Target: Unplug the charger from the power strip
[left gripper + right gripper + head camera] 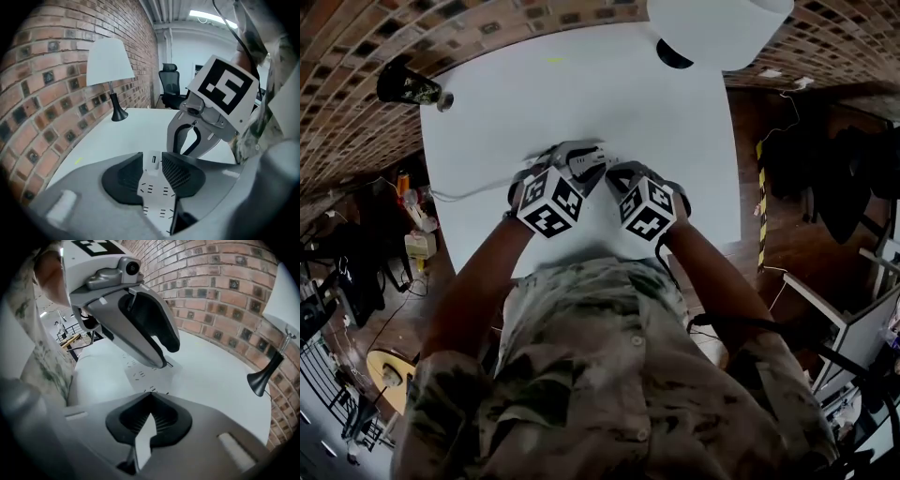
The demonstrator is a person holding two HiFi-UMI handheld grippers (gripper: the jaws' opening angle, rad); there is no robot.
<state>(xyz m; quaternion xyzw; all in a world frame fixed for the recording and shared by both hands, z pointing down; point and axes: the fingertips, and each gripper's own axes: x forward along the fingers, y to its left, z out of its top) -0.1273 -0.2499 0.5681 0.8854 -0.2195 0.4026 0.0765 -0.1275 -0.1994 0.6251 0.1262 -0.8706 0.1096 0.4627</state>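
A white power strip [157,194] lies on the white table [581,94], under both grippers. A small white charger [152,163] with a port on its face stands on the strip's far end. My left gripper [153,157] is open, and its black pads flank the charger without clearly pressing on it. In the head view the left gripper [572,167] and the right gripper [617,176] meet over the power strip [586,161]. My right gripper [150,397] is shut with nothing in it, just short of the power strip [140,373].
A white-shaded lamp [717,28] with a black foot stands at the table's far right. A dark object [408,86] sits at the far left corner. The strip's cable [469,194] runs off the table's left edge. A brick wall [42,84] borders the table.
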